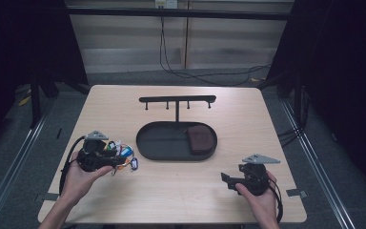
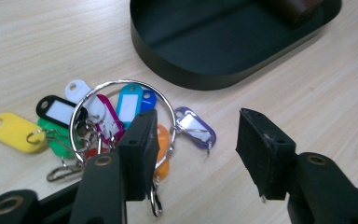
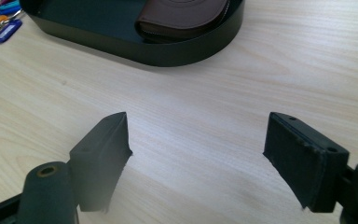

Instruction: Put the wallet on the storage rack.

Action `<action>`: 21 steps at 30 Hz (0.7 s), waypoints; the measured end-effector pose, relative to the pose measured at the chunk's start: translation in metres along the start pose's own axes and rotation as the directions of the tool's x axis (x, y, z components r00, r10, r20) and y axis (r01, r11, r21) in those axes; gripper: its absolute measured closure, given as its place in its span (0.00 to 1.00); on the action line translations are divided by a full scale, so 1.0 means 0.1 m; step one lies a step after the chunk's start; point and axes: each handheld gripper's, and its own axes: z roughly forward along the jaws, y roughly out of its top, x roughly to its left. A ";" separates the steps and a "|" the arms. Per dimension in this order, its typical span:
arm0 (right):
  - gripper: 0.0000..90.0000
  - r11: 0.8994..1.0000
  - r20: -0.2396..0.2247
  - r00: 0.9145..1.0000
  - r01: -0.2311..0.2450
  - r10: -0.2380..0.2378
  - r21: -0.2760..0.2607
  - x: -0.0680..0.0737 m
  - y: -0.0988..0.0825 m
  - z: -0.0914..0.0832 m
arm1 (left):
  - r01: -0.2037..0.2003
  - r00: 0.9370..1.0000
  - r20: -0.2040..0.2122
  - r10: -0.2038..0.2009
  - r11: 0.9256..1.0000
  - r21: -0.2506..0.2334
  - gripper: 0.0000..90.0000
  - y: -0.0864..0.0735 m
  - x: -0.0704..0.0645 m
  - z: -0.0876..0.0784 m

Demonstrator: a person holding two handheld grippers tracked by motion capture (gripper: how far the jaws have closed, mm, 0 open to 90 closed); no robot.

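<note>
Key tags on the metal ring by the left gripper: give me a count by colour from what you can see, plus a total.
Counted in the left gripper view, where one of the jaws covers part of the bunch:
yellow plastic key tag: 1
black key tag: 1
white key tag: 1
green key tag: 1
magenta key tag: 1
blue key tags: 2
purple key tag: 1
orange key tag: 1
Total: 9 visible

Tray (image 1: 145, 148) sits mid-table (image 1: 124, 105), its hook rack (image 1: 177, 100) standing at its rear edge. Wallet (image 1: 200, 138) lies in the tray's right end. Key ring with tags (image 1: 124, 155) on the tabletop just left of tray, toward the left edge.
</note>
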 end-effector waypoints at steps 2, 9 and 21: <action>0.25 1.000 0.003 1.000 0.005 -0.005 0.002 0.00 0.00 0.00 | -0.031 0.999 -0.014 0.031 0.999 0.043 0.59 0.07 0.00 0.04; 0.25 1.000 0.014 0.999 0.030 -0.030 0.008 0.00 -0.01 0.01 | -0.034 0.998 -0.044 0.042 0.985 0.171 0.62 0.27 0.04 0.22; 0.25 1.000 0.012 1.000 0.020 -0.021 0.011 -0.02 -0.01 0.01 | -0.109 0.991 -0.034 0.132 0.914 0.391 0.73 0.24 0.07 0.54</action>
